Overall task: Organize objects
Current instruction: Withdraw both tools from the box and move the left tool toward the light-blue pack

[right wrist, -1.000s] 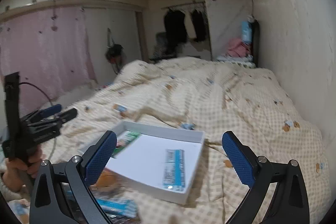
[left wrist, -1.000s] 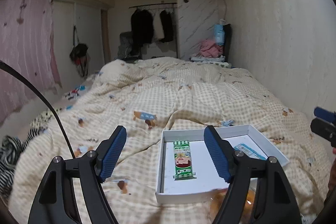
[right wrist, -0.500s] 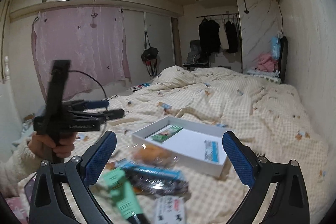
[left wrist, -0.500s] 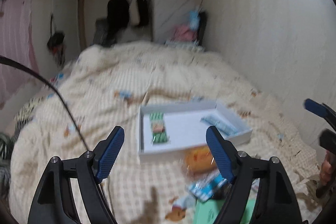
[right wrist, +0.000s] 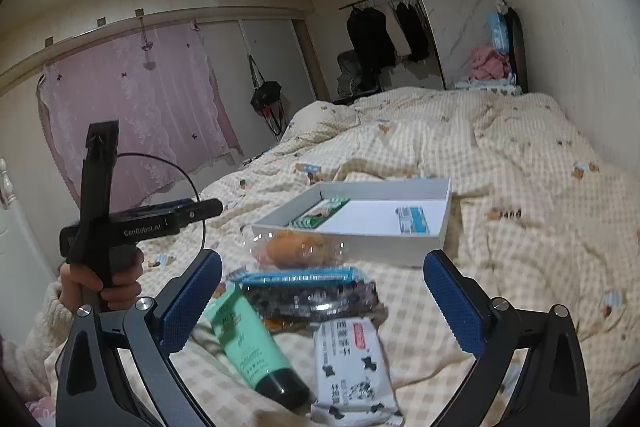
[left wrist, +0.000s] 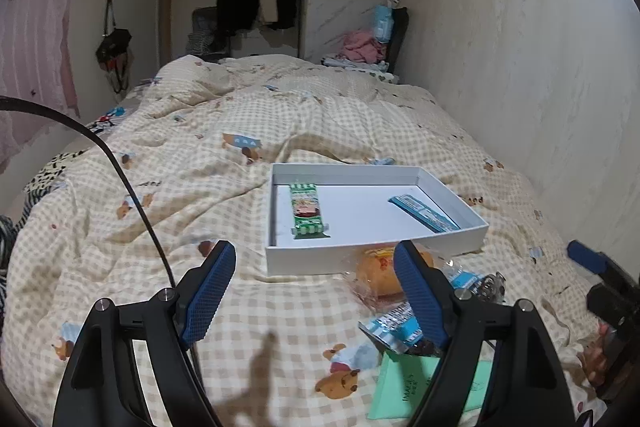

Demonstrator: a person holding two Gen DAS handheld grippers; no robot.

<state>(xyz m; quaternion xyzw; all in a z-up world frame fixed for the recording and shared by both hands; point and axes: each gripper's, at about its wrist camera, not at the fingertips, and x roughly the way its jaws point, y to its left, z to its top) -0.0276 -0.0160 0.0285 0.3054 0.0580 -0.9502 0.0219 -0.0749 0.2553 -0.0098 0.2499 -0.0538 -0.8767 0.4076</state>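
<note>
Here the tray [left wrist: 374, 253] lies on the quilt [left wrist: 224, 163] with a green pack [left wrist: 306, 211] and a blue pack [left wrist: 424, 213] already inside, and the loose pile sits just in front of its near wall. Both the left gripper [left wrist: 316, 287] and the right gripper [right wrist: 322, 301] stand wide with nothing between their pads.

The next pick is probably from that pile: the bun [right wrist: 298, 247], the dark packet [right wrist: 310, 293], the green tube [right wrist: 248, 343] or the white packet [right wrist: 354, 367]. Better to take the topmost, least tangled piece, close across its narrow side, and lift clear before crossing the tray wall.

The bun's clear wrap blurs its outline. What lies under the dark packet is hidden, and the print on the white packet is too small to read.
</note>
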